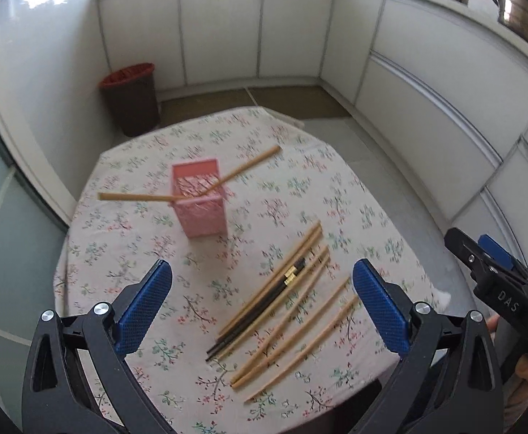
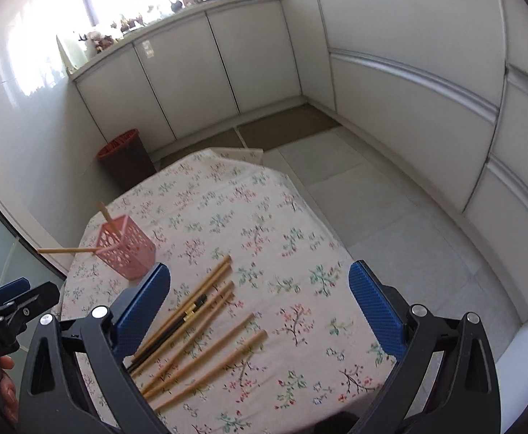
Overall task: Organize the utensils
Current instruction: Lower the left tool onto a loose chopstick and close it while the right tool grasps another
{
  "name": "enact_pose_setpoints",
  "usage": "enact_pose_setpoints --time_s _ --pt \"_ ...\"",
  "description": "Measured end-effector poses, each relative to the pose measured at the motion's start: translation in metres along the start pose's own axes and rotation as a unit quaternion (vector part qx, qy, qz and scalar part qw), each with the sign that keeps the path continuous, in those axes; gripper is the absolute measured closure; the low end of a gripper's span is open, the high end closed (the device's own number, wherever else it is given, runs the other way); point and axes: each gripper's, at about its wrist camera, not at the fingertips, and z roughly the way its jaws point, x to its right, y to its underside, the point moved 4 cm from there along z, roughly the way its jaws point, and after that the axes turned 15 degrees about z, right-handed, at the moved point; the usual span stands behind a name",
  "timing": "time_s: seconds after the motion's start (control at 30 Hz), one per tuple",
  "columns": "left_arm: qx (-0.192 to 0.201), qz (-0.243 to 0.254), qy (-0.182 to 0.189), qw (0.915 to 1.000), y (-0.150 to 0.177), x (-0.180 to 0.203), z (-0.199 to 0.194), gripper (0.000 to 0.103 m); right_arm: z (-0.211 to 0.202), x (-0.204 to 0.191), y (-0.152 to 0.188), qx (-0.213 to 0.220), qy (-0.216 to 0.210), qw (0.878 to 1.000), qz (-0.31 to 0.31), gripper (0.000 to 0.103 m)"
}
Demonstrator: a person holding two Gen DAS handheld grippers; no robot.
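A pink perforated holder [image 1: 202, 202] [image 2: 125, 250] stands upright on the floral tablecloth [image 1: 126, 246] [image 2: 264, 217]. Two wooden chopsticks [image 1: 253, 164] [image 2: 65, 250] lean out of it. Several wooden chopsticks [image 1: 300, 336] [image 2: 209, 358] and a black pair with gold bands [image 1: 264, 311] [image 2: 177, 325] lie loose on the cloth. My left gripper [image 1: 262, 307] is open and empty above the near edge, over the loose chopsticks. My right gripper [image 2: 260, 311] is open and empty, the loose chopsticks by its left finger.
A brown bin with a red rim [image 1: 130, 97] [image 2: 123, 157] stands on the floor behind the table. White cabinets [image 1: 227, 25] [image 2: 227, 61] run along the back and right. The right gripper shows at the right edge of the left wrist view [image 1: 495, 275].
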Motion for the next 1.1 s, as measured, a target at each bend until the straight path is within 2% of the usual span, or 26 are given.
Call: enact_pose_setpoints --time_s 0.07,0.2,0.23,0.3,0.5,0.63,0.73,0.8,0.83,0.87,0.9,1.0,1.1 --pt "-0.035 0.029 0.022 0.9987 0.003 0.018 0.027 0.007 0.016 0.024 0.003 -0.022 0.012 0.999 0.024 0.007" --pt "-0.076 0.076 0.026 0.9938 -0.001 0.049 0.073 0.007 0.033 0.067 0.006 -0.024 0.034 0.997 0.06 0.007" --pt "-0.08 0.086 0.021 0.9929 -0.004 0.055 0.082 0.007 0.036 0.077 0.006 -0.026 0.04 0.996 0.075 0.007" --pt "-0.088 0.106 0.014 0.9904 -0.013 0.066 0.105 0.007 0.04 0.086 0.003 -0.04 0.021 0.993 0.109 0.007" --pt "-0.124 0.14 -0.017 0.9822 -0.045 0.078 0.168 0.01 0.057 0.102 0.003 -0.08 0.018 0.984 0.158 0.007" --pt "-0.173 0.152 -0.007 0.9731 -0.061 0.074 0.202 0.022 0.065 0.103 0.004 -0.098 0.016 0.982 0.162 0.007" --pt "-0.207 0.148 0.001 0.967 -0.068 0.063 0.22 0.023 0.072 0.103 0.007 -0.115 0.012 0.98 0.159 0.007" --pt "-0.222 0.143 0.009 0.9646 -0.07 0.057 0.228 0.03 0.076 0.102 0.009 -0.126 0.012 0.979 0.158 0.007" --pt "-0.231 0.141 0.016 0.9627 -0.069 0.055 0.231 0.041 0.078 0.103 0.009 -0.13 0.013 0.979 0.158 0.007" --pt "-0.239 0.14 0.023 0.9606 -0.068 0.054 0.235 0.047 0.079 0.103 0.01 -0.134 0.013 0.978 0.158 0.007" --pt "-0.248 0.139 0.026 0.9584 -0.065 0.053 0.239 0.048 0.08 0.103 0.01 -0.138 0.013 0.978 0.158 0.007" --pt "-0.257 0.146 0.021 0.9552 -0.06 0.049 0.246 0.051 0.082 0.104 0.011 -0.142 0.016 0.977 0.157 0.007" --pt "-0.264 0.14 0.034 0.9536 -0.056 0.047 0.253 0.061 0.083 0.104 0.011 -0.144 0.021 0.977 0.156 0.007"
